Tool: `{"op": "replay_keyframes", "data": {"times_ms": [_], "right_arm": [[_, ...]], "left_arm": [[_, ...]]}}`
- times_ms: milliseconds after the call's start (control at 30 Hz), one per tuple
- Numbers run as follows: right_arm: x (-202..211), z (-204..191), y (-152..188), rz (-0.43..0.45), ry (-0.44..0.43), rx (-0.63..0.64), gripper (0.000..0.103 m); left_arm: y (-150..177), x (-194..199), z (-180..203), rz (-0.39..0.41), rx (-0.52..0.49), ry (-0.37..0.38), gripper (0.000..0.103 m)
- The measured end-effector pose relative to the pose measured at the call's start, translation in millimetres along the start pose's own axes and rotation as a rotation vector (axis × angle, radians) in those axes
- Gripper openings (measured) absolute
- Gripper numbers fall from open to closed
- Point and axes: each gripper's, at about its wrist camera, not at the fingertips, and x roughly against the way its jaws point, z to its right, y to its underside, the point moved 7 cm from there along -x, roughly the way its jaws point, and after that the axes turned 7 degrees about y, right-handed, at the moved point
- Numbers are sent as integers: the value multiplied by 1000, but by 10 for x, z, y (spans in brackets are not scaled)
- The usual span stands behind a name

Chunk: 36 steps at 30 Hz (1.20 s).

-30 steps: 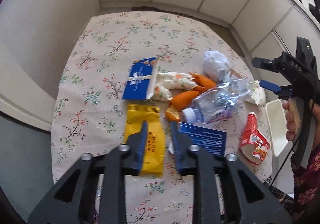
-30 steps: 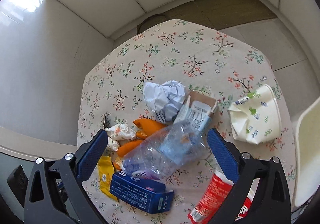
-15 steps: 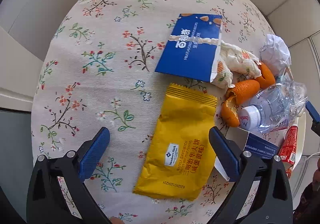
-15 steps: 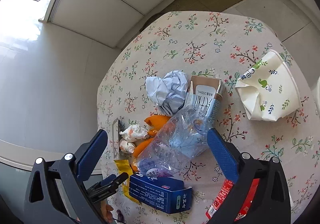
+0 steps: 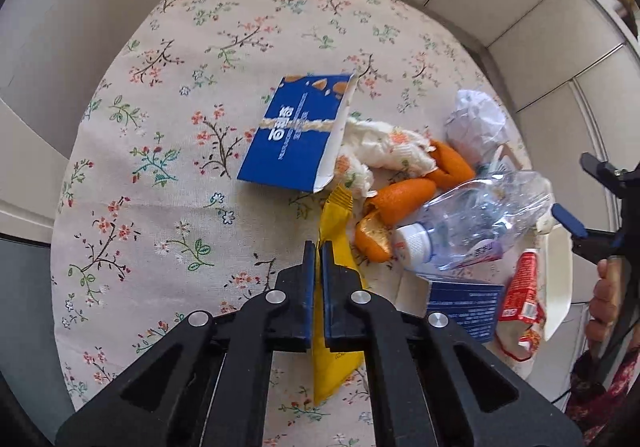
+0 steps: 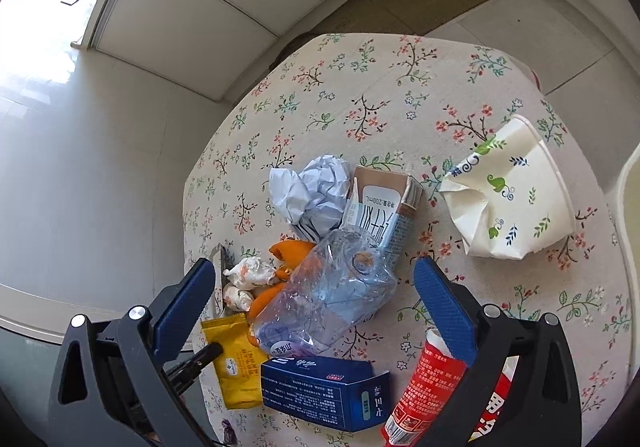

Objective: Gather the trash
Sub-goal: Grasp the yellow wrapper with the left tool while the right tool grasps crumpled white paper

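My left gripper (image 5: 318, 247) pinches the yellow snack wrapper (image 5: 335, 225), which stands on edge between the pads; the jaws are closing tight on it. The wrapper (image 6: 236, 363) also shows at the lower left of the right wrist view. My right gripper (image 6: 314, 267) hangs open above the crushed plastic bottle (image 6: 328, 295) without touching it. Around the bottle (image 5: 472, 219) lie orange peel (image 5: 404, 199), a crumpled tissue (image 5: 384, 147), a blue biscuit box (image 5: 296, 139), a paper ball (image 6: 312, 191), a milk carton (image 6: 384, 207) and a small blue box (image 6: 324, 395).
A squashed paper cup (image 6: 512, 191) lies at the right of the floral table (image 5: 160, 151). A red wrapper (image 6: 424, 395) sits at the near right edge. A white chair (image 5: 558, 279) stands beside the table. A person's hand (image 5: 604, 295) holds the right gripper.
The left gripper was wide open over the flat yellow wrapper and has now shut on it, turning it on edge. The right gripper stays open over the bottle.
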Motion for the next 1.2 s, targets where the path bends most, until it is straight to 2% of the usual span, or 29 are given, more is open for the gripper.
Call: {"op": "replay_keyframes", "data": {"times_ms": [33, 133, 367, 600, 633, 700, 733, 767, 833, 900, 1200], "right_arm": [[-11, -29, -10, 6, 5, 13, 97], [-97, -107, -39, 4, 23, 42, 97], [-338, -247, -227, 45, 132, 139, 97], [-670, -463, -225, 50, 233, 256, 96], [-727, -472, -215, 45, 239, 263, 94], [-837, -476, -188, 21, 245, 273, 81], [-891, -468, -178, 6, 245, 276, 61], [-931, -466, -160, -11, 234, 277, 31], [-982, -465, -129, -39, 175, 256, 28], [-949, -503, -103, -25, 153, 256, 28], [-266, -793, -131, 120, 92, 322, 27]], "left_arm": [[10, 67, 29, 11, 2, 17, 3], [-5, 230, 76, 46, -10, 4, 3], [-145, 597, 88, 172, -27, -14, 3], [-141, 681, 164, 183, -68, -15, 3], [-137, 664, 159, 181, -70, -20, 3], [-128, 666, 137, 177, -73, -29, 3], [-124, 668, 125, 176, -74, -32, 3], [-115, 677, 114, 175, -74, -34, 3], [-112, 682, 88, 176, -71, -37, 3], [-119, 698, 75, 183, -62, -35, 3], [-159, 831, 208, 239, -56, -13, 3]]}}
